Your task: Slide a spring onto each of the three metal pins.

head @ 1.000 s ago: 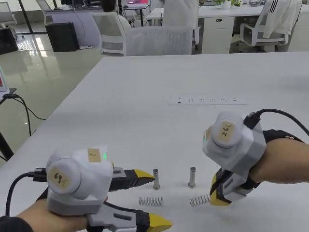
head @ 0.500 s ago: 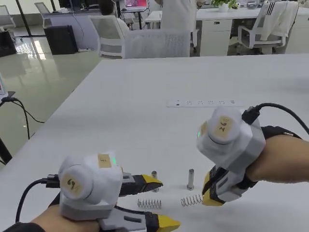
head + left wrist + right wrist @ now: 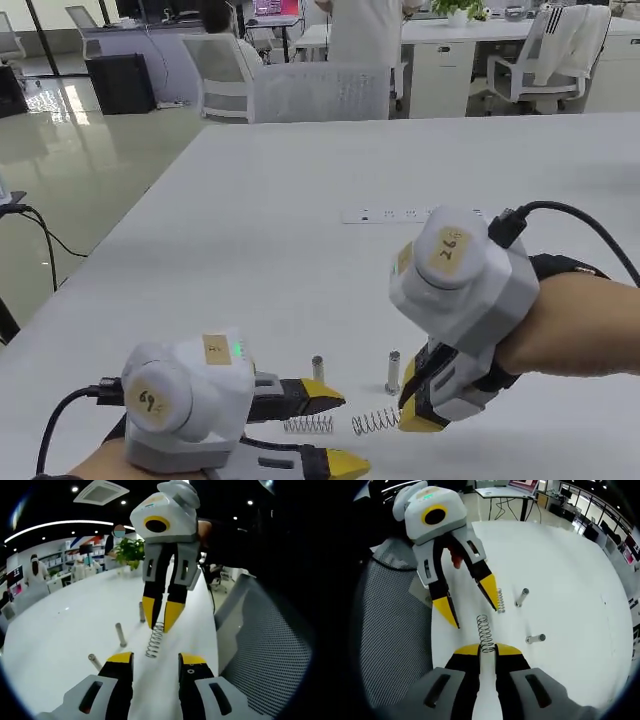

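Two short metal pins (image 3: 318, 368) (image 3: 393, 372) stand on the white table (image 3: 300, 250). My right gripper (image 3: 412, 417) is shut on one end of a spring (image 3: 372, 421) that lies low over the table, pointing left. A second spring (image 3: 308, 425) lies loose between the open jaws of my left gripper (image 3: 335, 428). In the left gripper view the held spring (image 3: 155, 640) points at my left gripper (image 3: 156, 658), with three pins (image 3: 121, 634) (image 3: 142, 612) (image 3: 94, 661) to its left. In the right gripper view my right gripper (image 3: 487, 650) holds the spring (image 3: 485, 630); the loose spring (image 3: 500, 601) lies beside a pin (image 3: 521, 597).
A white power strip (image 3: 400, 214) lies flat further back on the table. Mesh office chairs (image 3: 320, 92) stand at the far edge, with desks and a person behind them. A black cable (image 3: 570, 225) trails from the right gripper. The near table edge is close under both hands.
My right gripper has carried its spring leftwards, from right of the right pin to left of it. My left gripper has pushed forward, its jaws now around the loose spring.
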Action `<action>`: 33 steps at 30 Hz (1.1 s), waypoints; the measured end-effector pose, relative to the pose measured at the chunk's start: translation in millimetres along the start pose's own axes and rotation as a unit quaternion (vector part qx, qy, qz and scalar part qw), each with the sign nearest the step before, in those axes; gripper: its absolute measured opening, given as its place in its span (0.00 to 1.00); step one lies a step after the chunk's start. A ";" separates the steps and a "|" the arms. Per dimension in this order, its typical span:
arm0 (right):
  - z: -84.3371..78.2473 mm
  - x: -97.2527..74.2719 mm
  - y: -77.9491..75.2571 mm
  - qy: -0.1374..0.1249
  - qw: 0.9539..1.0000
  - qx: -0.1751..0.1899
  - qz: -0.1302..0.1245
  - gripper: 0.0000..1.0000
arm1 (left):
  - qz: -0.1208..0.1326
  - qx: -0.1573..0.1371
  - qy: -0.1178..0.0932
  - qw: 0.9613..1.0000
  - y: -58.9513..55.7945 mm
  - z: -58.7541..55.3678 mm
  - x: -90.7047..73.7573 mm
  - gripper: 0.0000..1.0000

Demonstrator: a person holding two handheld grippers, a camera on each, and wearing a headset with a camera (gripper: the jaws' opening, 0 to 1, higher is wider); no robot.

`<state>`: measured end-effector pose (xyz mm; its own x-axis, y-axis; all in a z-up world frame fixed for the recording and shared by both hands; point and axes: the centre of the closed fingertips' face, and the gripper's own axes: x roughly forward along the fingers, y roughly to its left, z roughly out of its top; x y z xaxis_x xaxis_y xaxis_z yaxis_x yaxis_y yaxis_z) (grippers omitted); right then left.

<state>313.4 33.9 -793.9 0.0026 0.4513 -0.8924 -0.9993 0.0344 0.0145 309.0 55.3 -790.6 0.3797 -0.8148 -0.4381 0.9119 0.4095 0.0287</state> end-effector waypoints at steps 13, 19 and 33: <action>10.0 -1.1 8.7 0.002 1.000 -0.017 0.005 0.08 | -0.009 0.032 -0.005 0.999 -4.2 2.9 2.0 0.16; 9.8 -1.6 10.3 0.004 1.000 -0.019 0.005 0.08 | -0.010 0.048 -0.006 0.999 -4.9 3.3 2.6 0.08; 18.3 -6.6 13.6 -0.002 1.000 -0.030 -0.001 0.08 | -0.011 0.060 0.000 0.998 -5.6 0.9 3.2 0.03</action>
<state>300.5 47.7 -779.5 0.0055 0.4554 -0.8903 -0.9997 -0.0186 -0.0157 305.3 50.1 -791.4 0.3601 -0.8228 -0.4396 0.9318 0.3405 0.1261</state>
